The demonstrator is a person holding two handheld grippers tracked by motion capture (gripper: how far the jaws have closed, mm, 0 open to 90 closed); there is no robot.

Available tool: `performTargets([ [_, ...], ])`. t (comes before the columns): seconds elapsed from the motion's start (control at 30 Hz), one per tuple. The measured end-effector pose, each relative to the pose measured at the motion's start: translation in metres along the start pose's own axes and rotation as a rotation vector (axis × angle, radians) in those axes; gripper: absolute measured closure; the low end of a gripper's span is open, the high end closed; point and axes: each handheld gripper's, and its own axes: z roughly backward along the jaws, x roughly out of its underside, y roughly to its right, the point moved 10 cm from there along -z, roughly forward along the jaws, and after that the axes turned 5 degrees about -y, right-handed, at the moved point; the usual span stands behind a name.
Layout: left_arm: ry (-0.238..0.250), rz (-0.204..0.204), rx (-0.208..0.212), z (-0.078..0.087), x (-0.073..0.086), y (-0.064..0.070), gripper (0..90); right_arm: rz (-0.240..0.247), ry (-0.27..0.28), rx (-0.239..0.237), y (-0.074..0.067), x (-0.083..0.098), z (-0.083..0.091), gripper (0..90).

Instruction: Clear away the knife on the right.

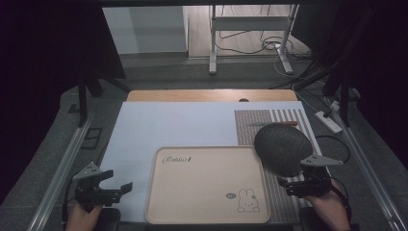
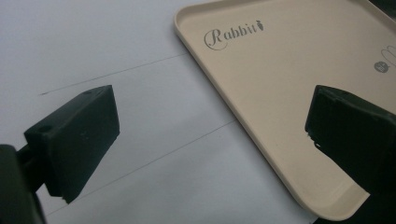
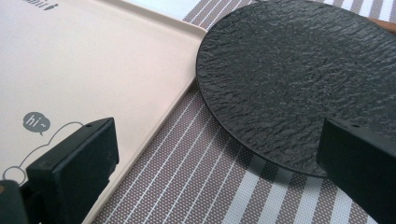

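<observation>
Nearest the person, the left gripper [image 1: 118,188] hovers with its jaws spread wide and empty over the white sheet [image 1: 183,127], just beside the left edge of the beige tray [image 1: 207,185], while the right gripper [image 1: 294,185] is also spread open with nothing between its jaws, poised at the near edge of the black round plate [image 1: 282,147]. That plate lies flat on the striped placemat [image 1: 284,202], just beside the tray's right rim at its far corner, whether touching cannot be told. Farther back, a thin stick-like utensil [image 1: 273,123] rests on the mat beyond the plate.
</observation>
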Motion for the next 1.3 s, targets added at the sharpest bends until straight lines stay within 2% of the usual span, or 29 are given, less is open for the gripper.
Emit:
performTargets([
  [0.13,0.001,0.003,0.001,0.0,0.0,0.0,3.1,-0.015,0.007,-0.033,0.001,-0.003,-0.003,0.0],
  [0.33,0.0,0.005,0.003,0.0,0.0,0.0,3.1,-0.025,0.002,-0.049,0.005,-0.012,-0.006,0.0],
  [0.4,0.0,0.007,0.003,0.0,0.0,0.0,3.1,-0.024,0.003,-0.048,0.006,-0.013,-0.007,0.0],
  [0.53,-0.001,0.01,0.005,0.0,0.0,-0.001,3.1,0.008,-0.012,-0.027,0.011,-0.017,-0.011,0.0],
  [0.7,-0.003,0.011,0.007,0.0,0.0,-0.001,3.1,0.011,-0.022,-0.02,0.015,-0.024,-0.017,0.0],
  [1.07,-0.003,0.014,0.01,-0.001,0.0,-0.001,3.1,0.008,-0.031,-0.02,0.022,-0.033,-0.028,0.0],
  [1.3,-0.005,0.012,0.008,-0.001,0.0,-0.001,3.1,-0.008,-0.011,-0.023,0.028,-0.046,-0.034,0.0],
])
